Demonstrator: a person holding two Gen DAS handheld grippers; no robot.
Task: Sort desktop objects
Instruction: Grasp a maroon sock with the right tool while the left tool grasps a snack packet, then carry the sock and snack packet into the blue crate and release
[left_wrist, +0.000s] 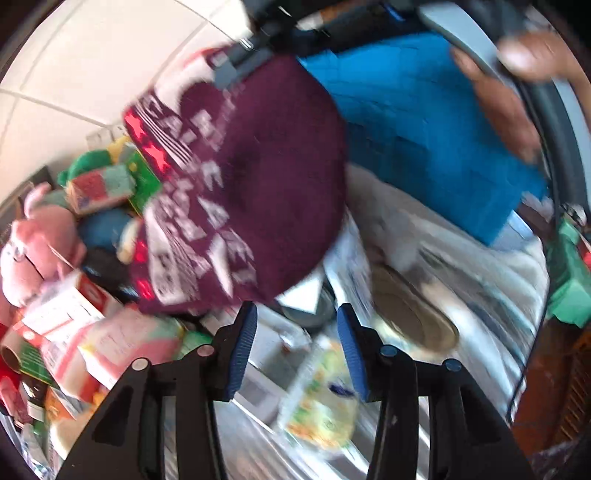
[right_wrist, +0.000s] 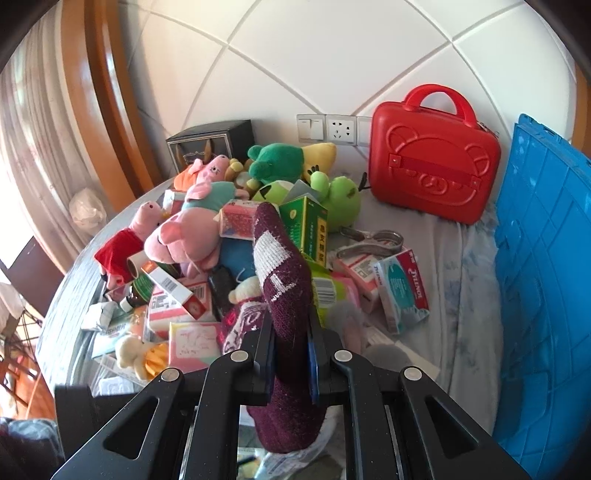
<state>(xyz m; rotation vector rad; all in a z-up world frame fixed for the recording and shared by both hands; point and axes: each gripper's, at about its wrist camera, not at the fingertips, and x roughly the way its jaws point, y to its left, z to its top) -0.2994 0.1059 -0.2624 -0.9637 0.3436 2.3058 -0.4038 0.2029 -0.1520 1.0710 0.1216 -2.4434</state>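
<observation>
My right gripper (right_wrist: 291, 345) is shut on a maroon knitted hat (right_wrist: 284, 291) with white lettering, held above the pile on the table. The same hat (left_wrist: 251, 192) hangs large in the left wrist view, above and ahead of my left gripper (left_wrist: 297, 345), which is open and empty over a blurred yellow-green packet (left_wrist: 321, 402). A blue plastic crate (right_wrist: 543, 280) stands at the right; it also shows in the left wrist view (left_wrist: 424, 122) behind the hat. Pink pig plush toys (right_wrist: 184, 236), green plush toys (right_wrist: 277, 162) and medicine boxes (right_wrist: 402, 288) lie heaped on the table.
A red bear-embossed case (right_wrist: 432, 162) stands against the tiled wall by wall sockets (right_wrist: 328, 129). A dark box (right_wrist: 210, 142) sits at the back left. Metal tongs (right_wrist: 373, 240) lie beside the boxes. A pale cloth (right_wrist: 458, 295) covers the table near the crate.
</observation>
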